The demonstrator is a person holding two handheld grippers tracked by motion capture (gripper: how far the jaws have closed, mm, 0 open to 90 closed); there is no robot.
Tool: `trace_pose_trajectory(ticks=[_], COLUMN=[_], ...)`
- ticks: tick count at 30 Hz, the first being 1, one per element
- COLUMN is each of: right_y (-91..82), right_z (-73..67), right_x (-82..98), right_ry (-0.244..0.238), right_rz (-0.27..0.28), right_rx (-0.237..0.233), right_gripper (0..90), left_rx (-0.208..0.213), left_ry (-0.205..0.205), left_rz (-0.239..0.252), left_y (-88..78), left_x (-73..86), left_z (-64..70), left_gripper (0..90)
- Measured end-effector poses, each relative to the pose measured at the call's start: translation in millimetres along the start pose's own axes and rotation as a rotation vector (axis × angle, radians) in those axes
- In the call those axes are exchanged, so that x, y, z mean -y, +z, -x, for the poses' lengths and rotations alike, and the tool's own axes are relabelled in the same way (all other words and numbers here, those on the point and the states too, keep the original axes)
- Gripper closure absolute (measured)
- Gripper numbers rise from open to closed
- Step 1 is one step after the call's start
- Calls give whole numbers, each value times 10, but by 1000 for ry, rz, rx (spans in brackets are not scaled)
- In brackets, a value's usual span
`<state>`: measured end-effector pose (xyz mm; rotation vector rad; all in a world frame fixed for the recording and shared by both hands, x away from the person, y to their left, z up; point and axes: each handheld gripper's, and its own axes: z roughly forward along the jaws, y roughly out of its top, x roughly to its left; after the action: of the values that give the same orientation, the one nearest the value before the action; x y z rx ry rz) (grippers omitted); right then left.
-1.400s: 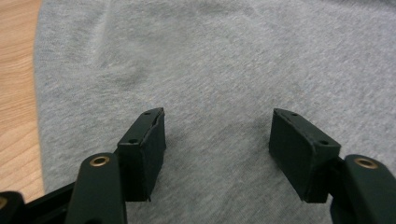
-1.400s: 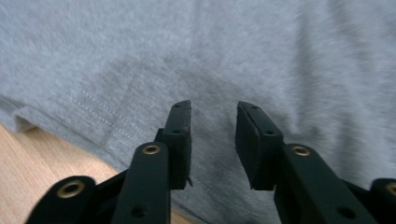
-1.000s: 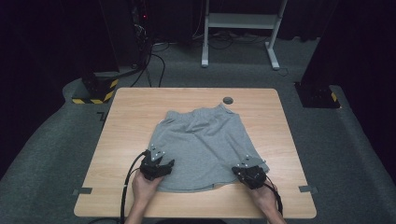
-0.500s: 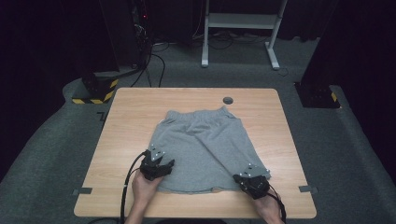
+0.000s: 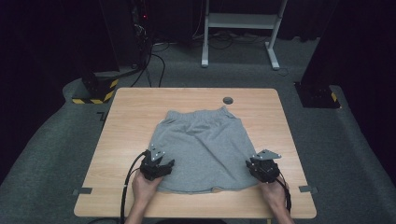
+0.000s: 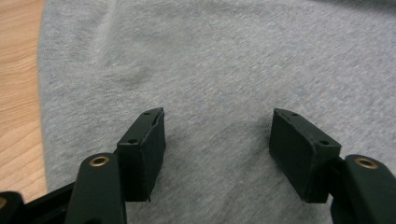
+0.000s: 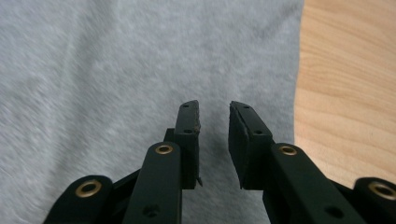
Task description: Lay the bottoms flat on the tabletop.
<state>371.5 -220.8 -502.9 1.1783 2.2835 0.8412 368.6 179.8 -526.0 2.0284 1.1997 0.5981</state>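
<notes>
Grey shorts (image 5: 201,149) are looking heathered and plain, lying on a light wood-grain table (image 5: 140,107). Both grippers' jaws are showing black with little brass rivets.

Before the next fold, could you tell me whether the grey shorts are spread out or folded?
Spread out: the grey shorts lie flat on the table, waistband at the far end, hem by the grippers.

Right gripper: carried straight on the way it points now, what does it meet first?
Most likely the grey shorts. The right gripper, jaws slightly apart with nothing between them, points down over the cloth near its edge; bare table lies just beside. How high it hangs is unclear.
</notes>
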Motion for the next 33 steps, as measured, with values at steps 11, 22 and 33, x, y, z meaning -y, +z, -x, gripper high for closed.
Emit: trace_pose_trajectory(ticks=[11,22,33], right_y=[-64,-43,469], right_z=[-73,5,237], right_x=[142,3,-429], right_ry=[-104,-20,36], right_rz=[-53,29,-19], right_rx=[-22,-58,4], right_gripper=[900,732,725], left_rx=[-1,-3,-3], left_ry=[9,14,14], left_rz=[-1,-1,-1], left_y=[-1,-3,-5], left_x=[-1,0,2], left_z=[1,8,11], left_gripper=[357,352,351])
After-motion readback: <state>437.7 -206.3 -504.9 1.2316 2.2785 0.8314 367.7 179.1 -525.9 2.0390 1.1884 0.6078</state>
